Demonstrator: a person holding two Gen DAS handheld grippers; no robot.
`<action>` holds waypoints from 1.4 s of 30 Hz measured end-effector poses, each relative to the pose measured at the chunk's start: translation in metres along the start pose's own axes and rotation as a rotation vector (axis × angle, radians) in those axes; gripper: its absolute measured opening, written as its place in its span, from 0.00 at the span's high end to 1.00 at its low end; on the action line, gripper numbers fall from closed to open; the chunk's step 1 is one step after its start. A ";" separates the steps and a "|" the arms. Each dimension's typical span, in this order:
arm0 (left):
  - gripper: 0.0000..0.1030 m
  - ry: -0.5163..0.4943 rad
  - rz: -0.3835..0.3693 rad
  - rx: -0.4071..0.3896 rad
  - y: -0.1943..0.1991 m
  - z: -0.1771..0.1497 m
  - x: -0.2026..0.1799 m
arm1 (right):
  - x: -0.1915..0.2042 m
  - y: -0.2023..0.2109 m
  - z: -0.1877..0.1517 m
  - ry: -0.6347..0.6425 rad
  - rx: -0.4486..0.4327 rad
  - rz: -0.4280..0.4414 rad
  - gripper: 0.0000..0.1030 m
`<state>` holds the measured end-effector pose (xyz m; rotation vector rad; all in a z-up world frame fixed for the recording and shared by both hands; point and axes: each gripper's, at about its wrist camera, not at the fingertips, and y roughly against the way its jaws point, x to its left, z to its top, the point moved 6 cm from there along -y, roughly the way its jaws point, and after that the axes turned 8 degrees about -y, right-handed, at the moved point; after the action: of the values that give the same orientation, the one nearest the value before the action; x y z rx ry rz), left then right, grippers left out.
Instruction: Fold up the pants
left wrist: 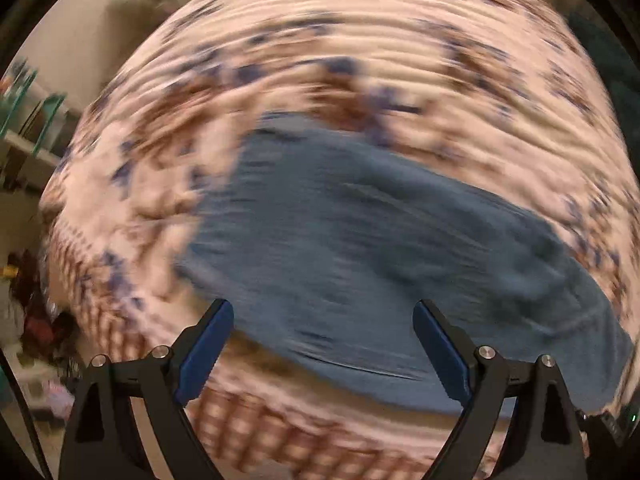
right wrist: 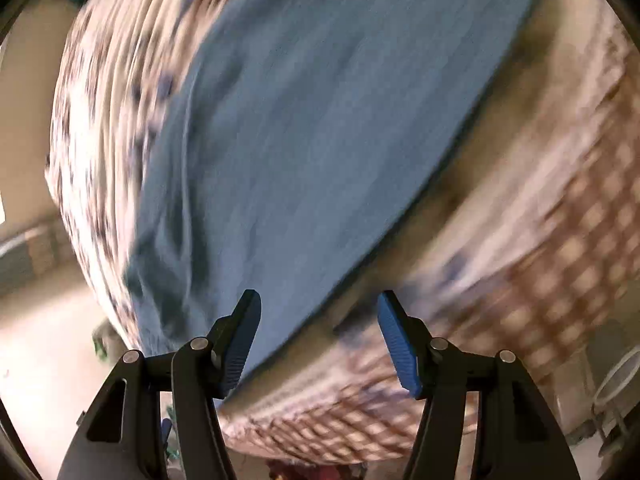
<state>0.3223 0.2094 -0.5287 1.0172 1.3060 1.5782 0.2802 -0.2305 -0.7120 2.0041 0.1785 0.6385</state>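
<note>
The blue pants [left wrist: 360, 240] lie flat on the patterned bedspread [left wrist: 360, 40], apparently already folded at least 1 time. Left claw [left wrist: 323, 344] and right claw [right wrist: 319, 336] hover empty, jaws wide. Next move: probably grasp an edge for another fold.

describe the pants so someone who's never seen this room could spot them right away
Find the bed covered by a cream bedspread with brown and navy floral print. The pants lie spread on top of it, near the checked border at its edge. They are the only plain blue denim-like fabric there, unpatterned against the busy print; both tongs hover open above them.
</note>
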 end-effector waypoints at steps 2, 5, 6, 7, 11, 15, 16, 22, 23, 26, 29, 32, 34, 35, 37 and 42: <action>0.11 0.063 -0.004 0.036 -0.015 0.001 0.032 | 0.012 -0.021 -0.026 0.018 -0.004 0.012 0.42; 0.11 0.167 -0.044 0.089 -0.045 0.001 0.073 | 0.025 -0.043 -0.038 0.036 -0.055 -0.018 0.76; 0.12 0.197 -0.064 0.107 -0.056 0.000 0.082 | 0.026 -0.050 -0.039 0.047 -0.066 -0.054 0.83; 0.17 0.229 -0.099 0.126 -0.067 -0.001 0.088 | 0.019 -0.050 -0.048 0.058 -0.084 -0.075 0.84; 0.66 0.271 -0.216 0.117 -0.088 -0.003 0.089 | 0.028 -0.054 -0.056 0.102 -0.132 -0.088 0.92; 0.74 0.124 -0.119 0.052 -0.071 -0.011 0.081 | 0.035 -0.040 -0.066 0.180 -0.174 -0.132 0.96; 0.74 0.109 -0.108 0.063 -0.074 -0.015 0.080 | 0.034 -0.040 -0.067 0.199 -0.177 -0.177 0.96; 0.64 0.063 -0.120 0.078 -0.036 -0.015 0.071 | 0.033 -0.047 -0.071 0.213 -0.049 -0.178 0.89; 0.60 0.044 -0.120 0.070 -0.021 -0.016 0.067 | 0.040 -0.039 -0.075 0.229 -0.041 -0.168 0.82; 0.47 0.012 -0.128 0.028 0.010 -0.013 0.053 | 0.064 -0.013 -0.089 0.310 -0.050 -0.173 0.43; 0.40 -0.031 -0.138 -0.023 0.030 0.012 0.027 | 0.105 -0.003 -0.098 0.394 -0.003 -0.149 0.41; 0.39 -0.093 -0.146 -0.029 0.020 0.044 -0.007 | 0.158 -0.010 -0.099 0.472 0.072 -0.085 0.41; 0.39 -0.130 -0.138 -0.011 0.008 0.057 -0.028 | 0.197 -0.023 -0.092 0.575 0.090 -0.098 0.41; 0.39 -0.155 -0.137 -0.001 -0.003 0.066 -0.043 | 0.221 -0.034 -0.087 0.638 0.097 -0.112 0.41; 0.39 -0.180 -0.124 0.022 -0.018 0.075 -0.062 | 0.256 -0.057 -0.075 0.737 0.103 -0.149 0.41; 0.39 -0.204 -0.093 0.070 -0.046 0.085 -0.095 | 0.305 -0.127 -0.054 0.984 0.253 -0.298 0.43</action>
<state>0.4378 0.1518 -0.5702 1.1141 1.2558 1.3300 0.5296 -0.0085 -0.6900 1.6705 1.1624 1.4026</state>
